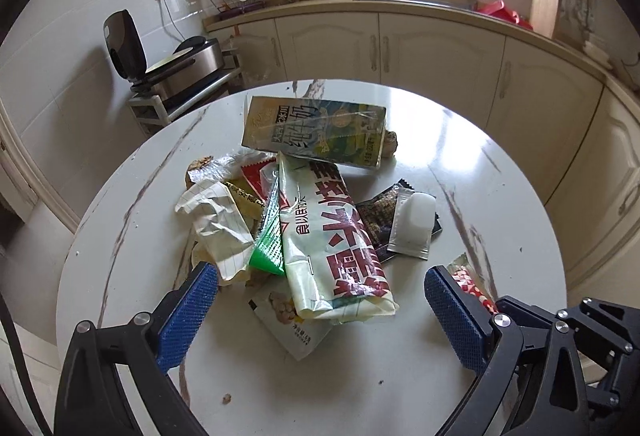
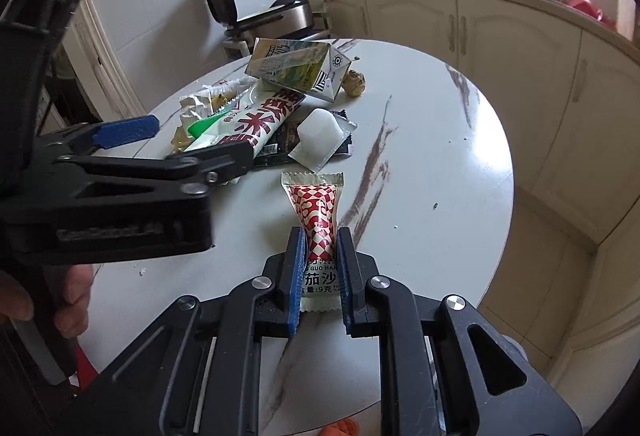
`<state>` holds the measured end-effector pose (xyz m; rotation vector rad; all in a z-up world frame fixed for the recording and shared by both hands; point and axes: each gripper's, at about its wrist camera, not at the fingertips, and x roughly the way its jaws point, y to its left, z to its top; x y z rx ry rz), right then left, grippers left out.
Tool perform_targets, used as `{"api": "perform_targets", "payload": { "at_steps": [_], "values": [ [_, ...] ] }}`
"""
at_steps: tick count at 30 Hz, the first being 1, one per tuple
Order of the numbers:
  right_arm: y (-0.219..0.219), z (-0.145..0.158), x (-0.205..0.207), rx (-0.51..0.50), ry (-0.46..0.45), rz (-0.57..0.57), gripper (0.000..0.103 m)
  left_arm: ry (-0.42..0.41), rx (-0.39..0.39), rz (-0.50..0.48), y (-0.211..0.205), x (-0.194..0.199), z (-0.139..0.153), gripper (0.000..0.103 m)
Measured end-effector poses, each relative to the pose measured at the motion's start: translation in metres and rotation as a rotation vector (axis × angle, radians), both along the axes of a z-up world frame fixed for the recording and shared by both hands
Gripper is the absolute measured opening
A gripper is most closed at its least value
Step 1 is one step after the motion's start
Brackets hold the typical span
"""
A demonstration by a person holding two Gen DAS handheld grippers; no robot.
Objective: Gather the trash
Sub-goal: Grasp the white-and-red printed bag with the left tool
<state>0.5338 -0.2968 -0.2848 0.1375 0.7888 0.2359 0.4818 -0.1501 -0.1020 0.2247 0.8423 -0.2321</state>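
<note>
In the left wrist view the left gripper stands wide open at the bottom of the frame, its blue pads on either side of the near end of a pile of trash in the middle of the round white desk. Nothing is pinched yet. The pile holds a long white bag with red letters in the centre, crumpled lined paper to its left, a flattened milk carton at the upper centre and a small clear packet to the right. The bag's end lies between the pads, with loose wrappers under and beside it, so closing here may catch only a fold and drag or scatter the rest. In the right wrist view the right gripper, low in the centre, is closed on a red-and-white checked sauce packet that lies on the desk apart from the pile. The pads squeeze its near half and the far end fans out ahead. A thin slick packet held by its sides could slip out when lifted, and hard pressure might burst it. The left gripper shows at the left of this frame, close by, so the two could bump if both move in together.
</note>
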Motion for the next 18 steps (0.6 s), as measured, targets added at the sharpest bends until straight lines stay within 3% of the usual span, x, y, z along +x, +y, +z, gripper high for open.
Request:
{"api": "perform_targets", "payload": {
  "at_steps": [2,4,5,11,18],
  "values": [
    [-0.003,-0.001,-0.001,0.015,-0.005,0.004,0.015,0.030,0.003,0.011,-0.004,0.012,-0.005,0.086],
    [-0.004,-0.002,-0.001,0.025,-0.009,0.006,0.015,0.067,-0.008,0.015,-0.007,0.022,-0.009,0.082],
    [-0.004,-0.002,-0.001,0.028,-0.011,0.006,0.015,0.075,-0.019,0.018,-0.006,0.025,-0.010,0.073],
    [-0.001,-0.003,-0.002,0.037,-0.013,-0.004,0.016,0.103,-0.105,-0.001,0.013,0.025,-0.009,0.070],
    [0.012,0.006,-0.012,0.034,-0.022,0.009,0.015,0.117,-0.190,-0.030,0.063,-0.007,0.007,0.068]
  ]
}}
